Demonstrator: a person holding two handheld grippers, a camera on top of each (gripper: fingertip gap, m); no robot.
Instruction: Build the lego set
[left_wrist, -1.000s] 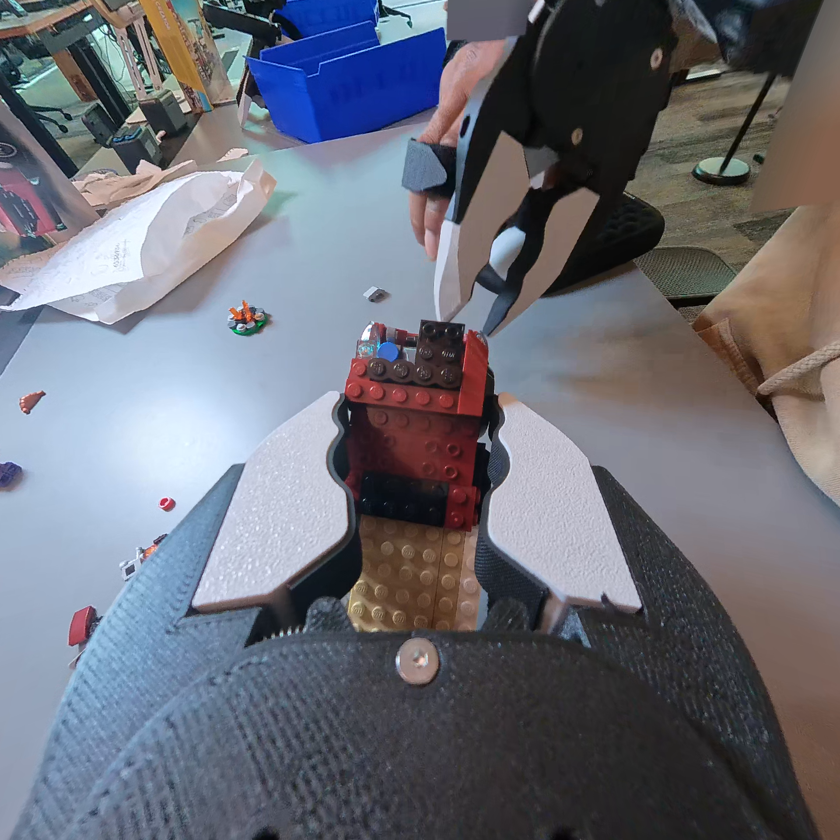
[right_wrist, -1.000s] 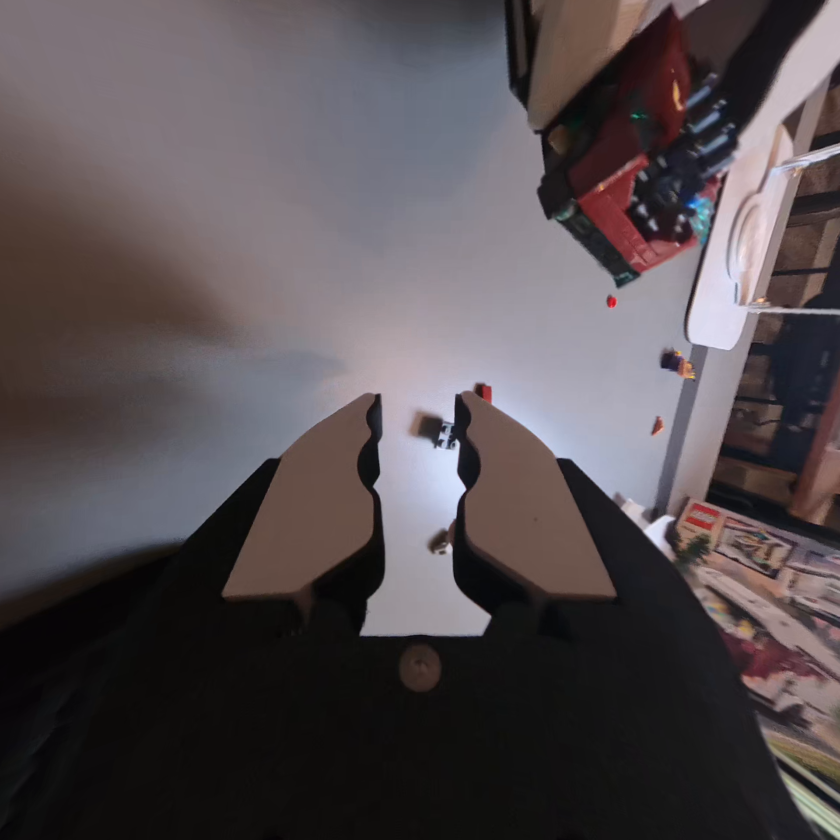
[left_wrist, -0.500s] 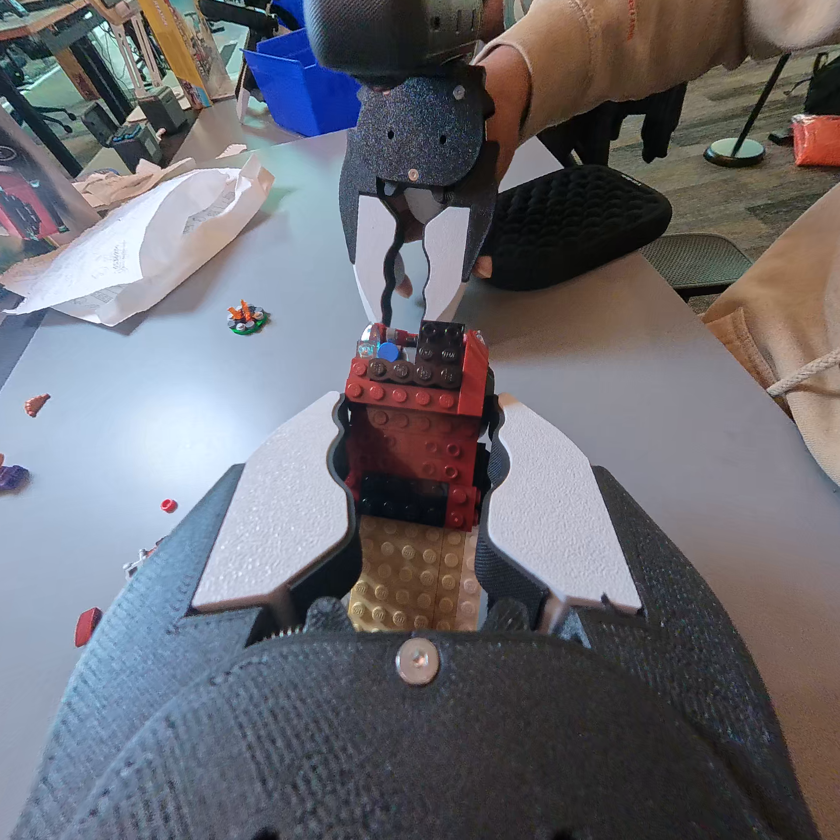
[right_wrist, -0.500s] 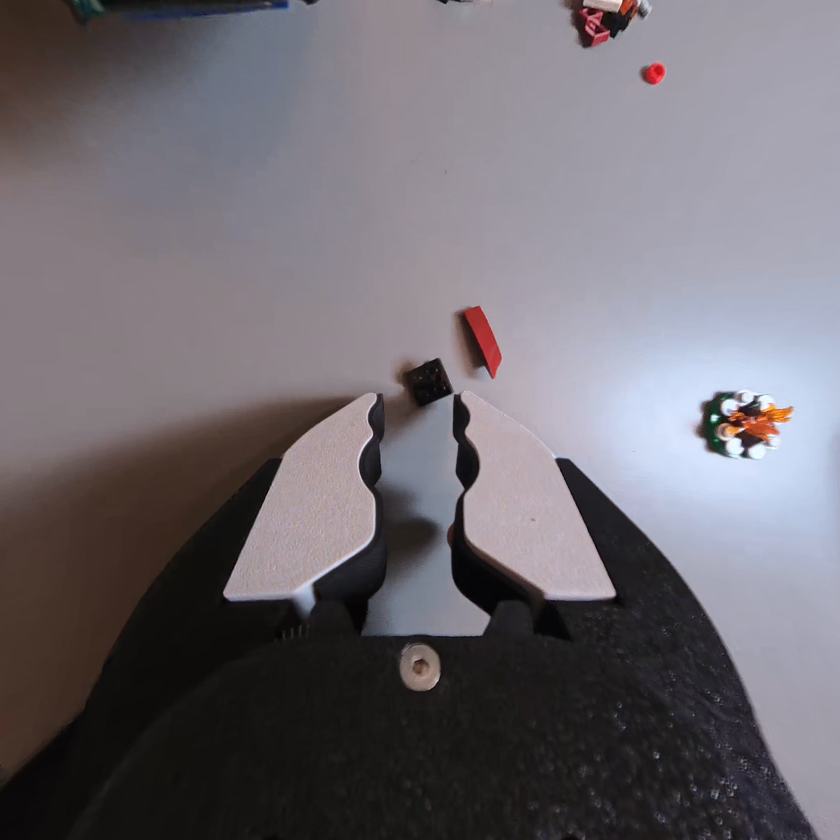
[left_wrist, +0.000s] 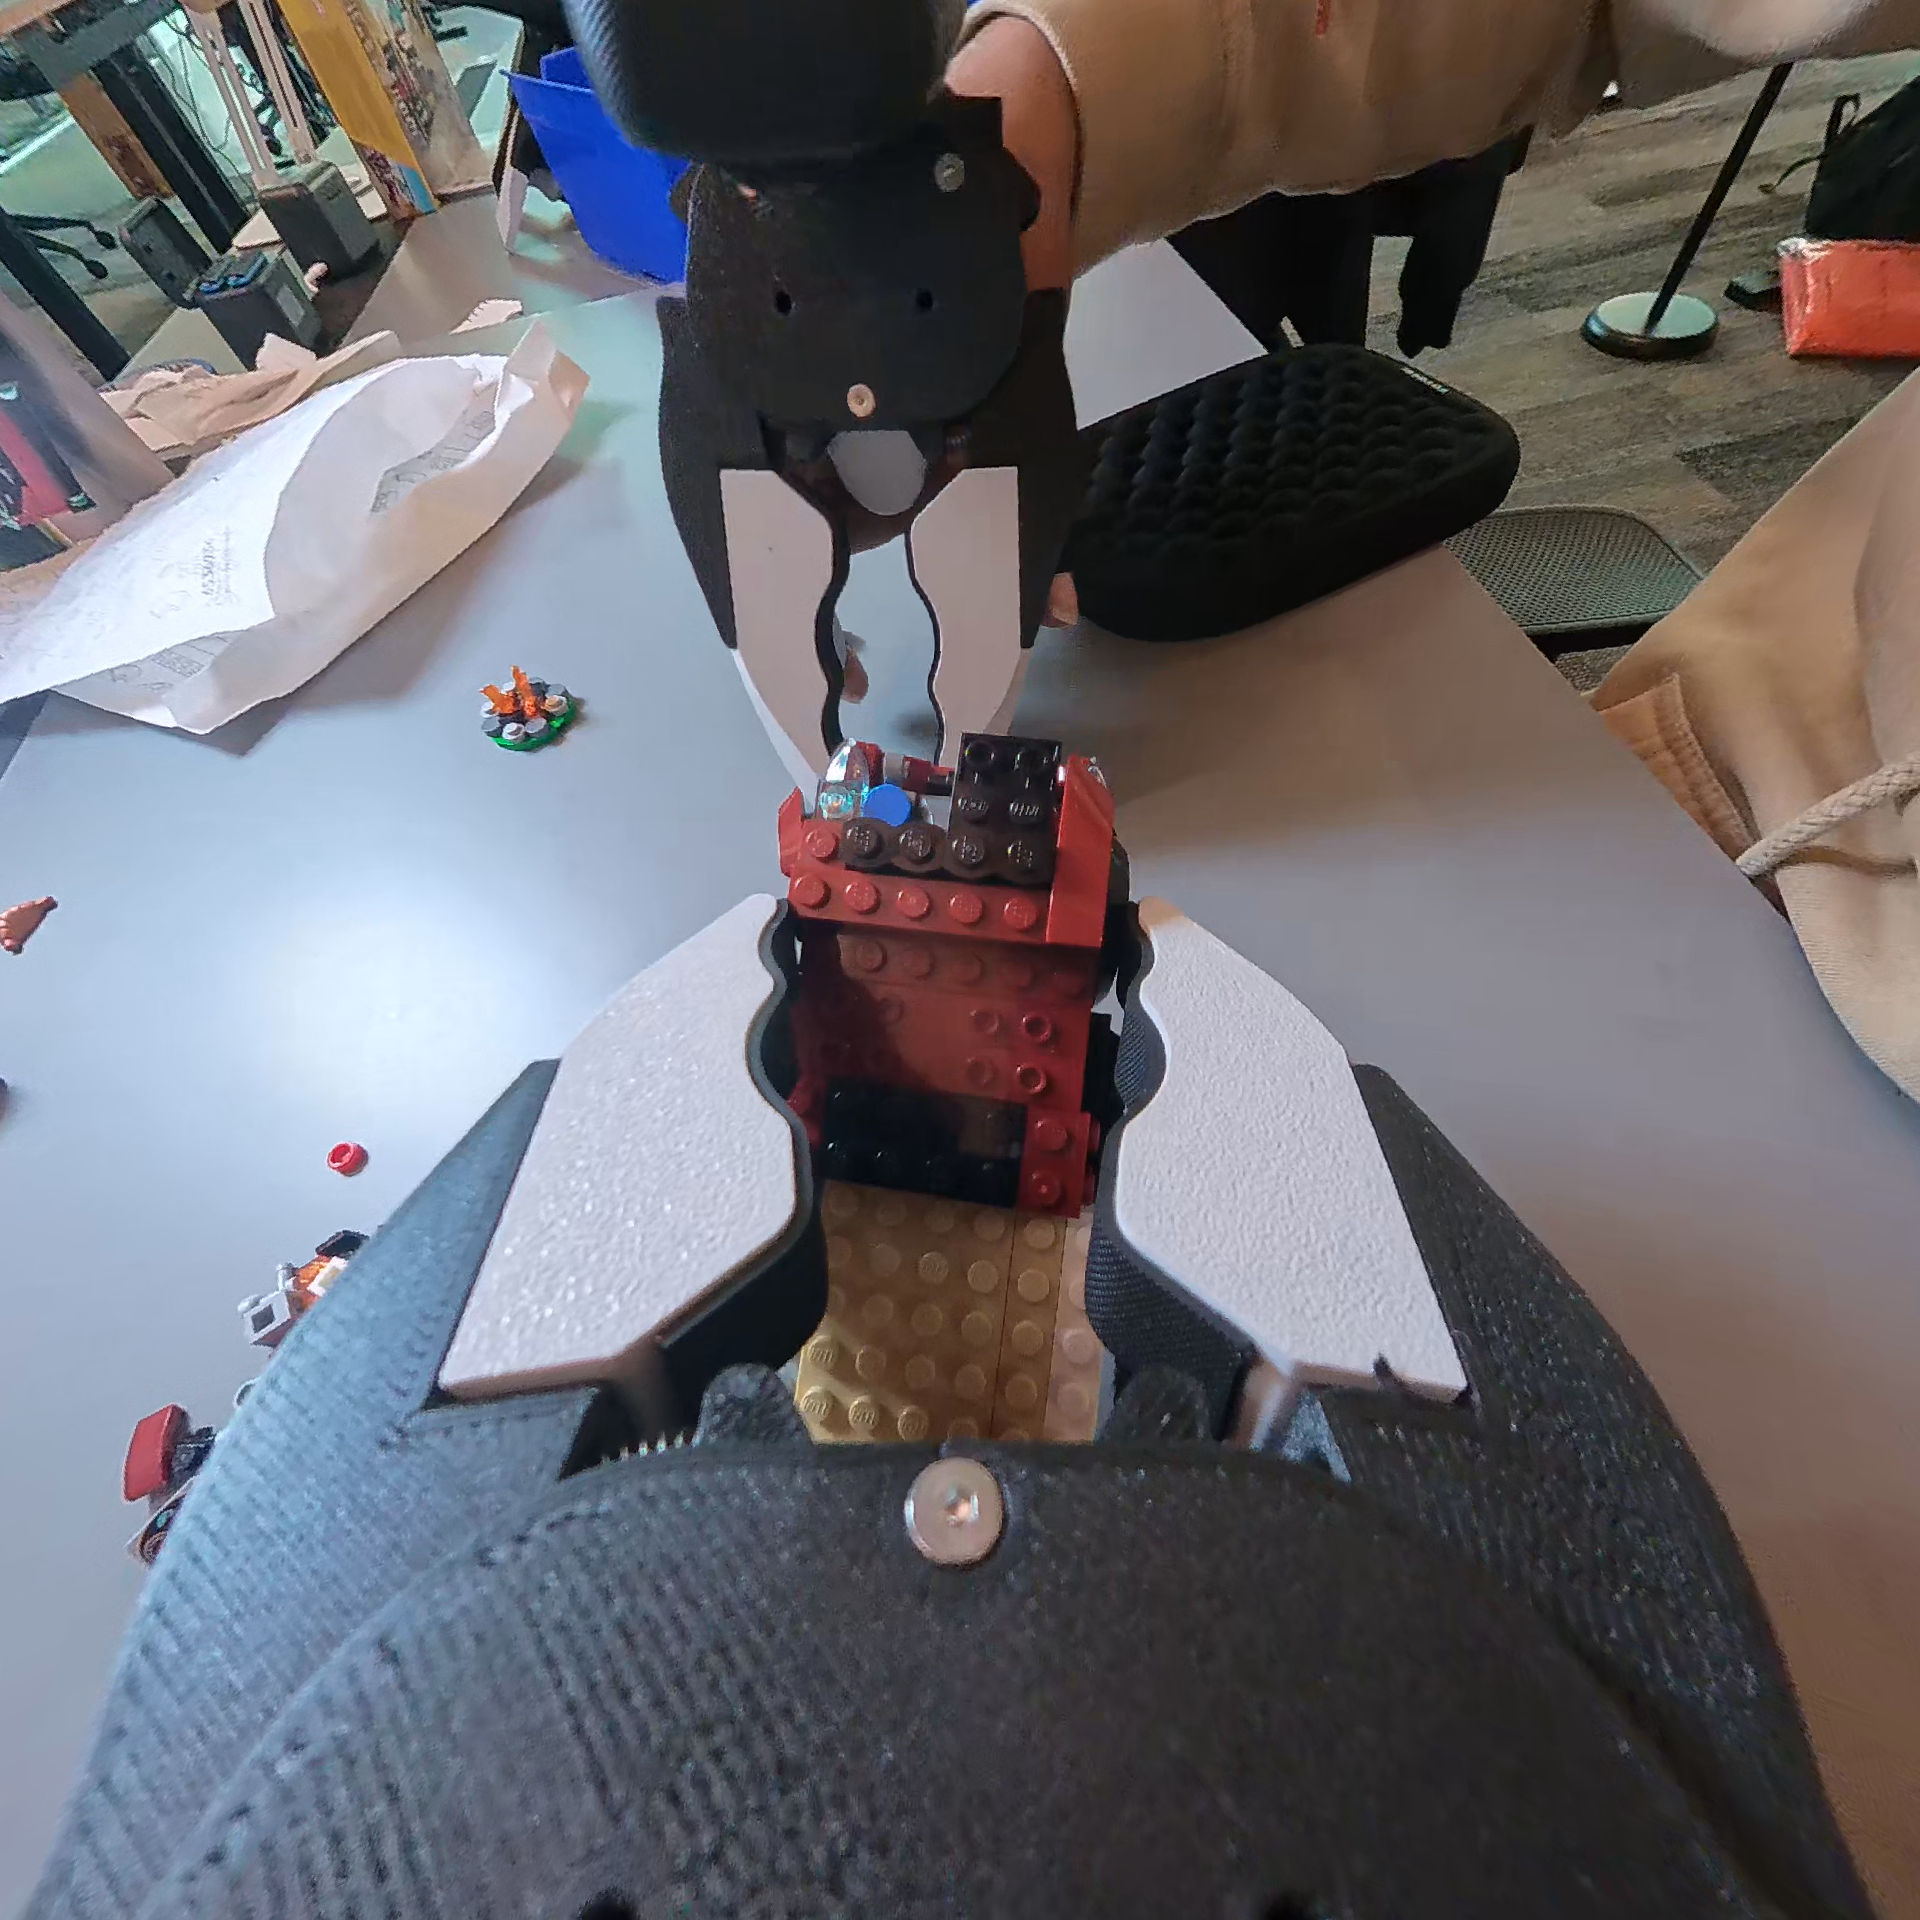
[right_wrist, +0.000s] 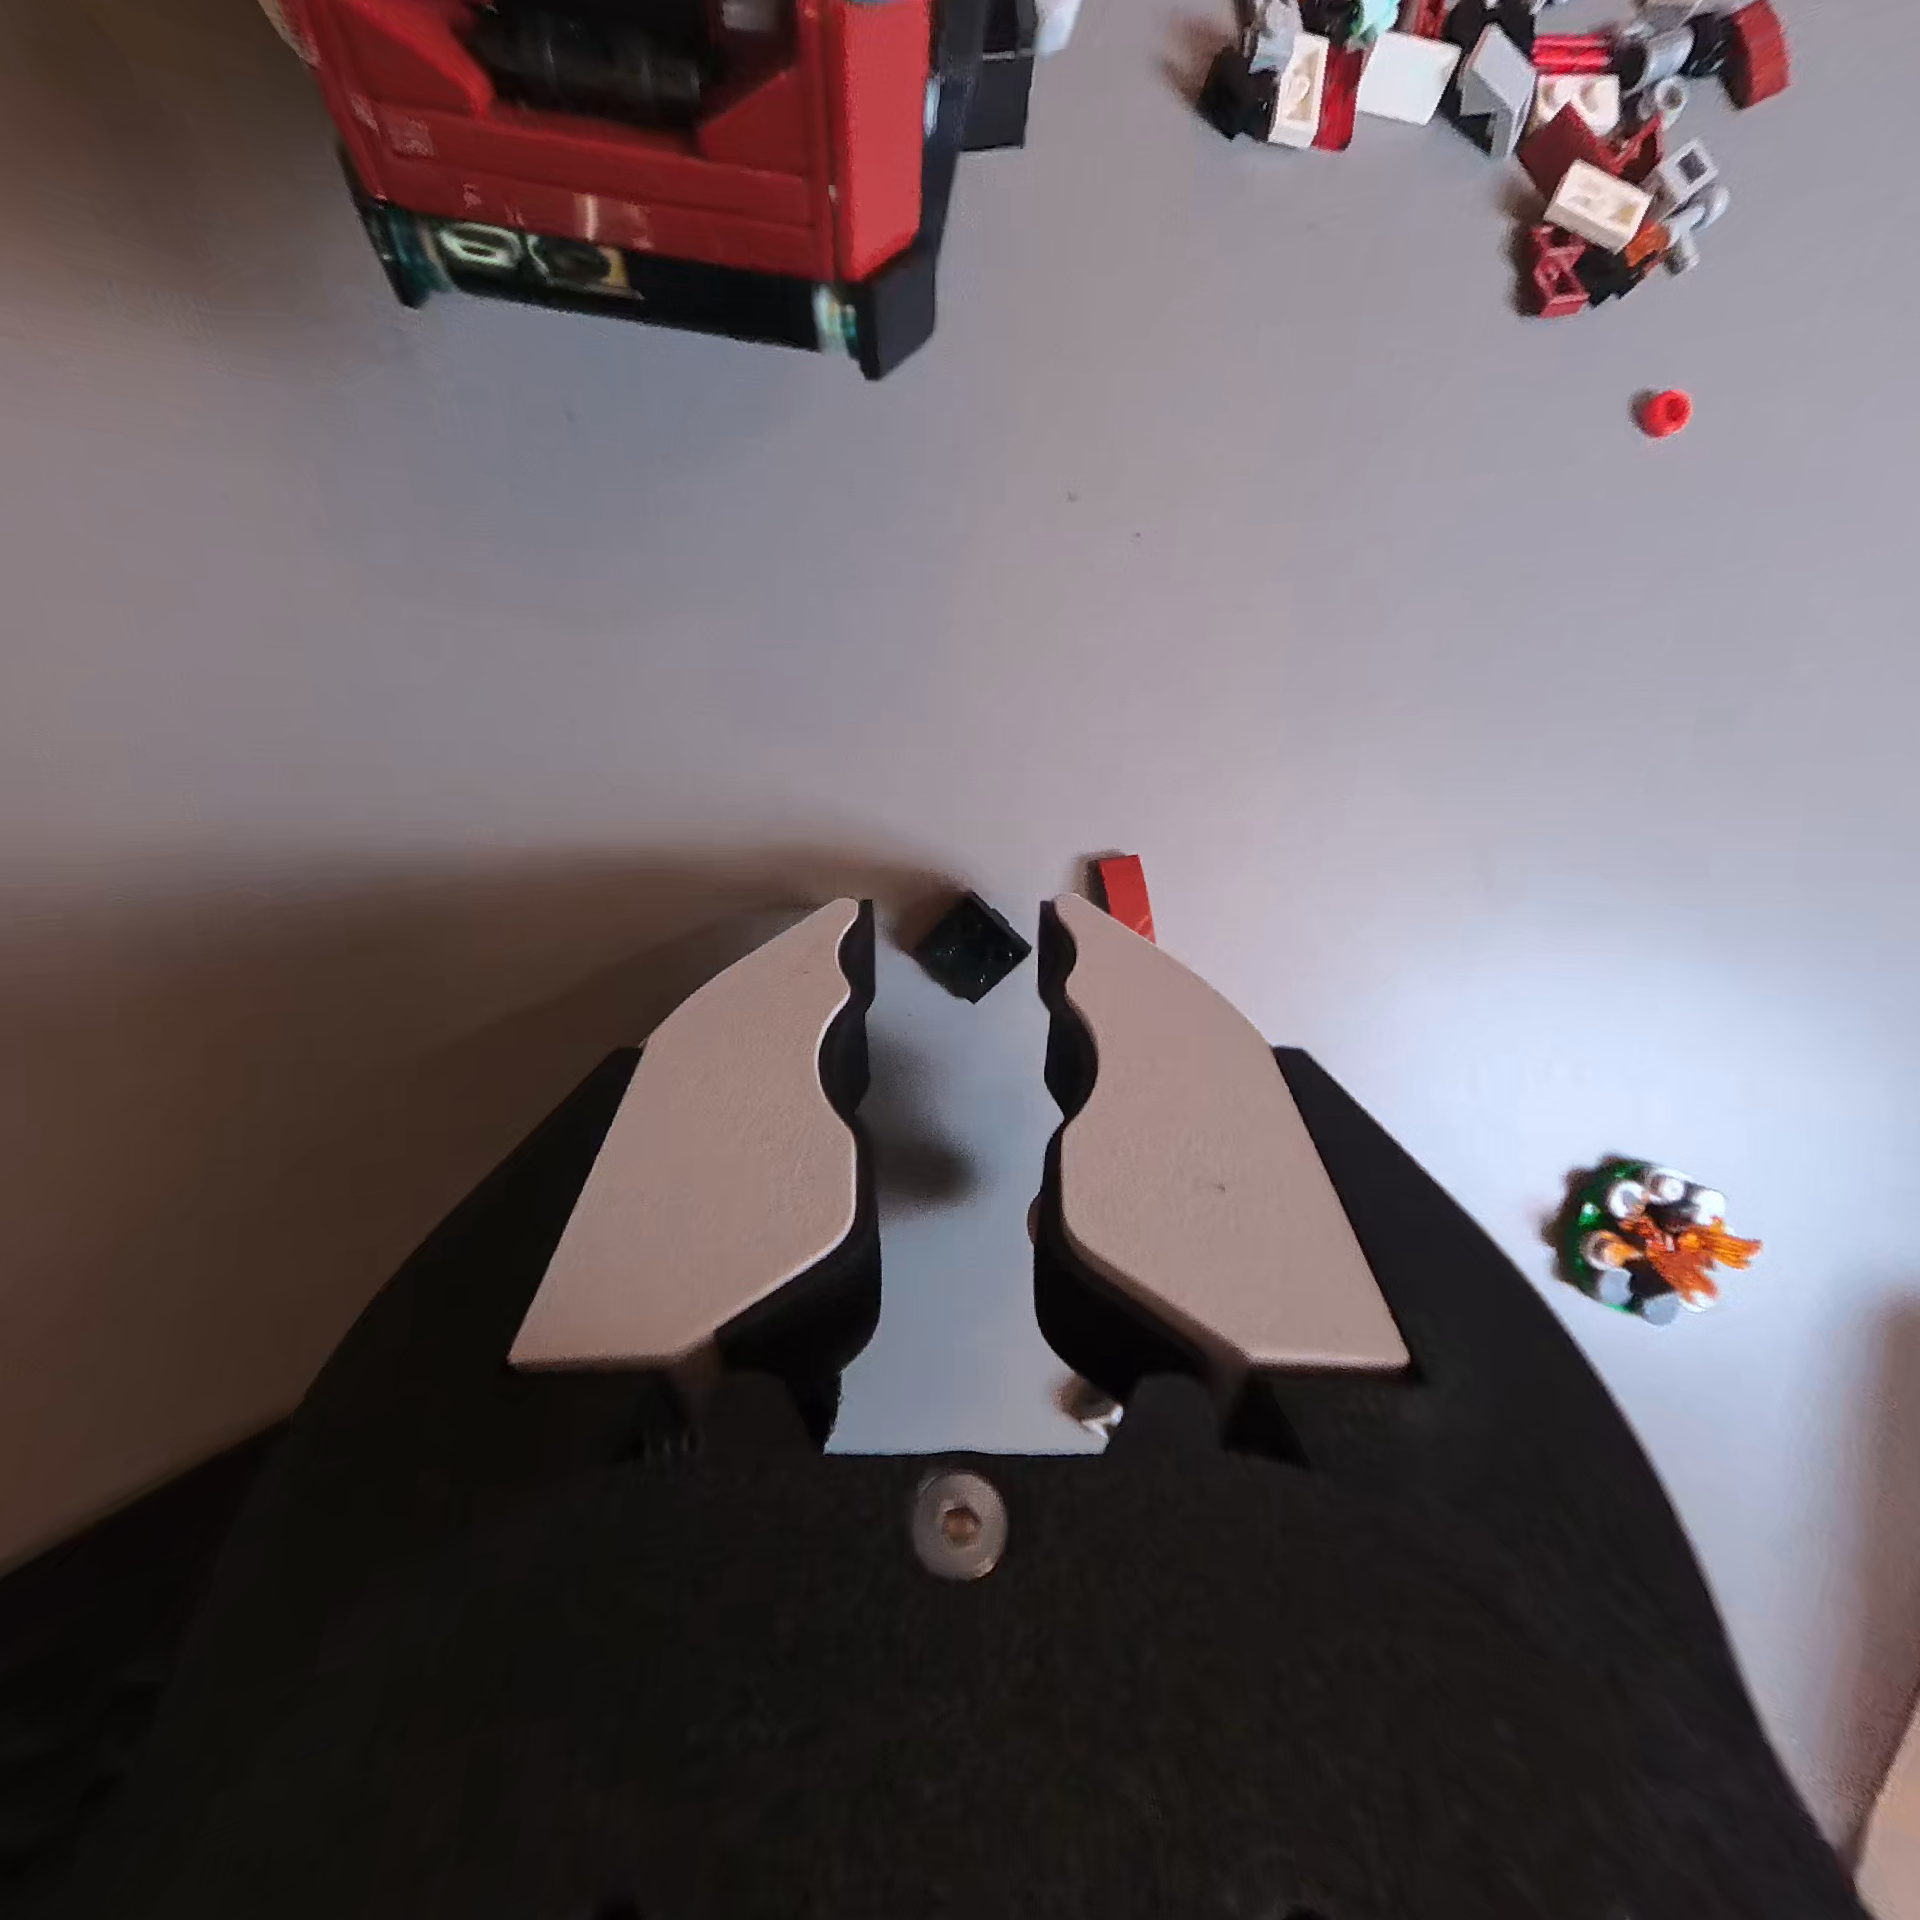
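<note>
Left wrist view shows your left gripper (left_wrist: 956, 925) clamped on a dark red brick model (left_wrist: 940, 997), a white finger (left_wrist: 665, 1122) pressed against each flank. The model sticks out ahead of the fingertips, with brown studded plates and a small blue round stud on its far end and a tan studded plate at the near end, back between the fingers. It is held over a grey table (left_wrist: 312, 935).

Just beyond the model your right gripper (left_wrist: 883, 727) points down at the table, its fingers parted with a clear gap between them. A hand (left_wrist: 1018, 125) in a beige sleeve grips its handle.

Right wrist view looks straight down on the table. Your right gripper (right_wrist: 956, 935) has its fingers spread and pinches nothing. A small black brick (right_wrist: 971, 945) lies on the table between the two fingertips, turned cornerwise, with a gap to each pad. A small red piece (right_wrist: 1124, 894) lies just beside the right-hand fingertip, partly behind it.

Farther off sit a green round piece with orange flames (right_wrist: 1652, 1247), a red round stud (right_wrist: 1662, 410) and a heap of loose bricks (right_wrist: 1507, 114). A crumpled white paper bag (left_wrist: 291, 520) and a black cushion (left_wrist: 1288, 488) lie at the table's far side.
</note>
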